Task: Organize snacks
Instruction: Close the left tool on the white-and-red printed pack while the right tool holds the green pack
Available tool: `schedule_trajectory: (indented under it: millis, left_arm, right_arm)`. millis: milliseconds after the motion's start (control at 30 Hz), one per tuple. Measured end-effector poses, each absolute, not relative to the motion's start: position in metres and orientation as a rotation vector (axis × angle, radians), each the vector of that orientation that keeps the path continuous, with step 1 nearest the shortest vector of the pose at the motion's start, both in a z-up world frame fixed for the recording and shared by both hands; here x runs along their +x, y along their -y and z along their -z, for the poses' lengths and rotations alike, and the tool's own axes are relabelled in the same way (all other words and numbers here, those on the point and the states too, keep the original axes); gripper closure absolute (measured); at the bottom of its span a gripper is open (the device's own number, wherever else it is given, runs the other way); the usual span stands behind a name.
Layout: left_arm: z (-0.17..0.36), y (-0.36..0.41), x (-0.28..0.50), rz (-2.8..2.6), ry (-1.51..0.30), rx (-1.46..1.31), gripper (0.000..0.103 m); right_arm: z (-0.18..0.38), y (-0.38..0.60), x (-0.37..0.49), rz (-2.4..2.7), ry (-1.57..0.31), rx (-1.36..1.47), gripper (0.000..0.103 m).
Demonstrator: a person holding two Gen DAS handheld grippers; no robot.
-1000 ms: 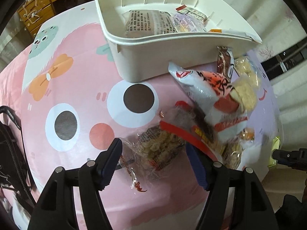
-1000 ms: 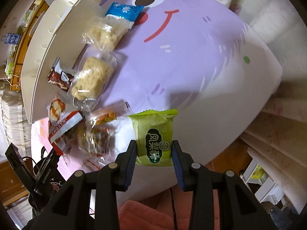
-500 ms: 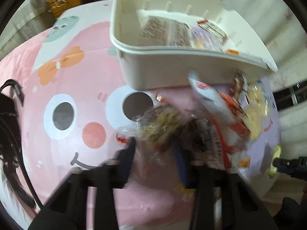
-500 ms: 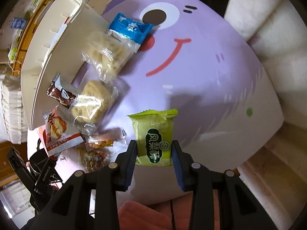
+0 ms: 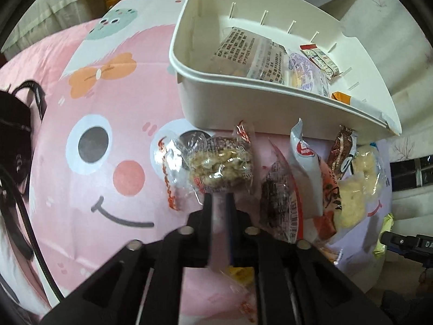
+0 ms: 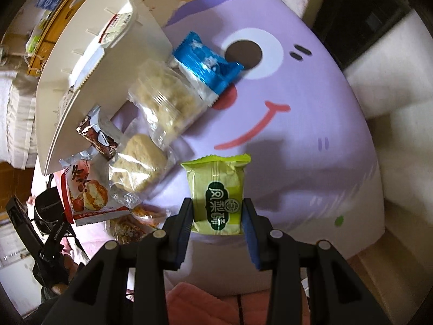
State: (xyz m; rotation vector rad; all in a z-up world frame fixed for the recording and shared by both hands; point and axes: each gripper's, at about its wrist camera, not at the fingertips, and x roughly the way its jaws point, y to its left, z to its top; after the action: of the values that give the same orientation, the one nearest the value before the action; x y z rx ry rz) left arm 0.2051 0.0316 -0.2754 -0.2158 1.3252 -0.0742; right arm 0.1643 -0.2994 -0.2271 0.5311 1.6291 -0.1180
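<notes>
Sorting partway: bin point(image 5: 205, 92) holding few packets; left gripper point(image 5: 219, 197) opening around nut bar point(image 5: 220, 166), right gripper point(image 6: 217, 212) gripping green packet point(image 6: 217, 192); several snacks point(image 6: 165, 100) awaiting.

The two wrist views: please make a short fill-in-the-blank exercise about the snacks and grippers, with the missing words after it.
1. The right gripper holds a ____ packet.
2. The left gripper holds a clear-wrapped ____ cake by its wrapper.
3. The bin that already contains some snacks is ____ in colour.
4. Beside the clear packet of pale pieces lies a ____ packet.

Missing words: green; rice; white; blue
</notes>
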Motion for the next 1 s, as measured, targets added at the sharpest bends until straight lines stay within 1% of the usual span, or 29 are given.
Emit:
schedule_trajectory:
  millis: [33,100,167,333,400,567,733,933,1000]
  left_arm:
    - [0.274,-0.031,0.204,0.054,-1.333,-0.222,0.078]
    - [0.269,-0.032,0.202,0.051,-1.329,-0.248,0.076]
    - [0.261,-0.032,0.198,0.052,-1.323,-0.282,0.069]
    - [0.242,-0.034,0.191,0.095,-1.318,-0.386,0.057]
    - [0.237,-0.03,0.193,0.101,-1.312,-0.397,0.056]
    - [0.234,-0.025,0.199,0.134,-1.333,-0.439,0.05]
    - [0.231,-0.02,0.204,0.188,-1.328,-0.501,0.045]
    - [0.241,-0.009,0.209,0.176,-1.36,-0.459,0.047]
    - [0.245,-0.009,0.209,0.149,-1.368,-0.441,0.053]
  right_arm:
    - [0.226,0.301,0.168,0.106,-1.627,0.522,0.067]
    - [0.223,0.302,0.173,0.086,-1.621,0.505,0.067]
    - [0.225,0.296,0.178,0.074,-1.615,0.491,0.067]
    - [0.225,0.295,0.186,0.046,-1.605,0.472,0.067]
    - [0.225,0.295,0.189,0.032,-1.604,0.467,0.067]
    - [0.225,0.295,0.188,0.009,-1.601,0.465,0.067]
    - [0.222,0.296,0.19,0.001,-1.589,0.454,0.067]
    - [0.221,0.299,0.189,-0.004,-1.586,0.456,0.067]
    - [0.22,0.3,0.189,-0.005,-1.584,0.454,0.067]
